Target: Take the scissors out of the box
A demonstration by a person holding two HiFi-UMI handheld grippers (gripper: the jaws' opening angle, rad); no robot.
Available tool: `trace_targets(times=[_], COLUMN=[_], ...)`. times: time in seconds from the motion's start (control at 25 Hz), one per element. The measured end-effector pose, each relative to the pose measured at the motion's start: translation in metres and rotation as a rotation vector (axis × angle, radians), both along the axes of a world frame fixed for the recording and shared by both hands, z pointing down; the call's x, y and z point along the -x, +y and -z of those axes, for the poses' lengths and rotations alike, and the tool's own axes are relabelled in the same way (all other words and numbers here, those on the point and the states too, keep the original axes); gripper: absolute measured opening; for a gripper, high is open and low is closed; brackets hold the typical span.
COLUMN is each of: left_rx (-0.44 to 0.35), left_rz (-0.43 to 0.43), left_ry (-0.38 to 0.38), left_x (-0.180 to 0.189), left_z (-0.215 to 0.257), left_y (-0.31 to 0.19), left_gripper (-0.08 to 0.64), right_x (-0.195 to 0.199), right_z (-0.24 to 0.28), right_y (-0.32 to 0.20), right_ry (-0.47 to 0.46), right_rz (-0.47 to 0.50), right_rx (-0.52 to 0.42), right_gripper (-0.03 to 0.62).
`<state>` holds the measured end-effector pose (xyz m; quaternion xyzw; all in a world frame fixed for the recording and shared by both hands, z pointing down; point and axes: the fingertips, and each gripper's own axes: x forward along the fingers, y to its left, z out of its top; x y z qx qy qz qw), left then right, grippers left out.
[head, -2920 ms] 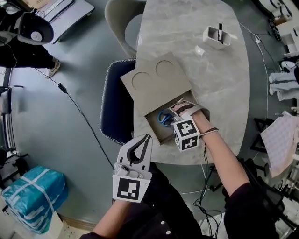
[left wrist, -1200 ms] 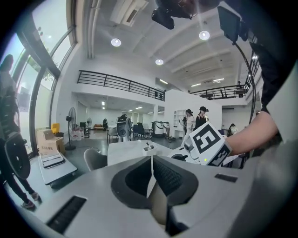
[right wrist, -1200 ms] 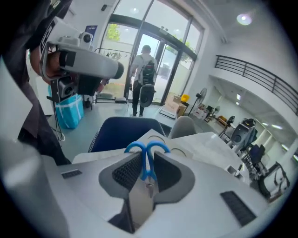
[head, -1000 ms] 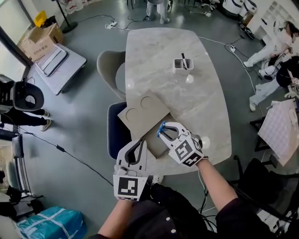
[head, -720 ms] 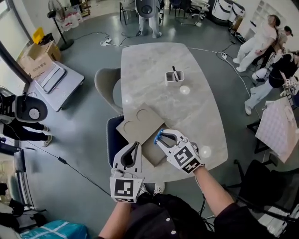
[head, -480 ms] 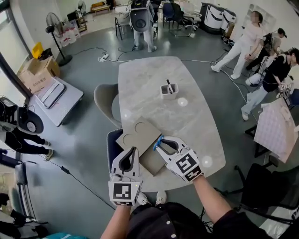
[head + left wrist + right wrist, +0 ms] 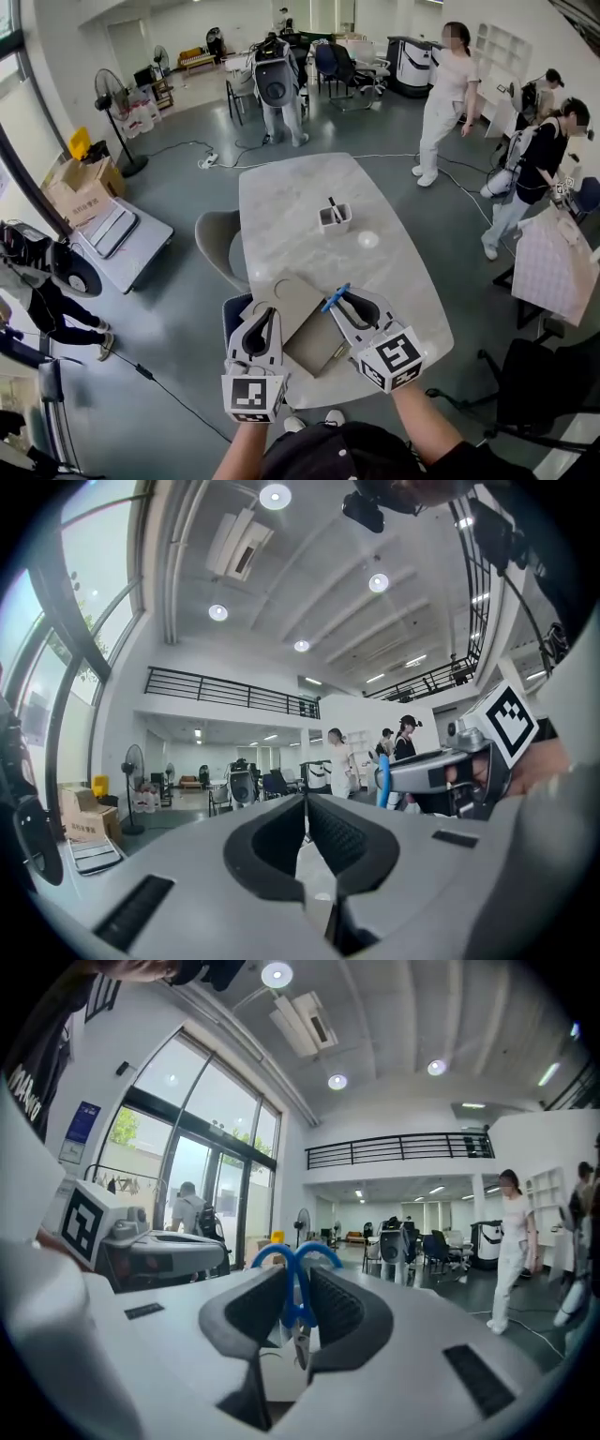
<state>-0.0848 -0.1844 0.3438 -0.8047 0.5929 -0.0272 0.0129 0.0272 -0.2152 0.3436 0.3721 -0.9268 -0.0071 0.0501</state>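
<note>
A big open hall with a grey floor, tall windows on one side and a railed gallery at the back. A long pale stone table (image 7: 309, 202) runs away from the person, with a small white cup (image 7: 334, 217) holding a dark pen near its middle. A grey chair (image 7: 214, 242) is pulled up at the table's left side. Beyond the far end stand office chairs and several people, one in white (image 7: 448, 89). A fan (image 7: 108, 89) and some cardboard cartons (image 7: 80, 183) sit by the windows.

At the near end of the table lies the grey box (image 7: 311, 347), open, with its lid folded back; the lid has two round marks.

The right gripper (image 7: 345, 302) is held up over the box, pointing level into the room. Its jaws are clamped on the scissors (image 7: 293, 1309). The blue handle loops stick out past the jaw tips and the metal blades run back between the pads toward the camera. The scissors are out of the box and touch nothing but the pads.

The left gripper (image 7: 305, 803) is held up just beside it on the left, over the near table edge. Its jaw tips are together and there is nothing between them. The two grippers are near each other but apart
</note>
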Motion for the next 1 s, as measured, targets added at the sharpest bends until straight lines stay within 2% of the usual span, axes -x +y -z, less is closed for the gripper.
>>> trace_targets(times=[0.16,0.32,1.0], left_rx=[-0.04,-0.049,-0.053], left_rz=[-0.015,-0.023,-0.009], left_ry=[0.001,0.009,-0.007], left_x=[-0.003,-0.006,-0.003], left_z=[0.015,0.014,0.02], left_y=[-0.001,0.008,0.023], left_gripper=[0.02,0.02,0.02], right_x=[-0.011,-0.024,-0.024], right_z=[0.022,0.023,0.027], right_y=[0.006,0.017,0.028], right_ry=[-0.082,-0.126,-0.133], right_rz=[-0.057,-0.118,-0.146], right_rx=[-0.047,-0.059,-0.082], right_gripper=[0.078,0.078,0.078])
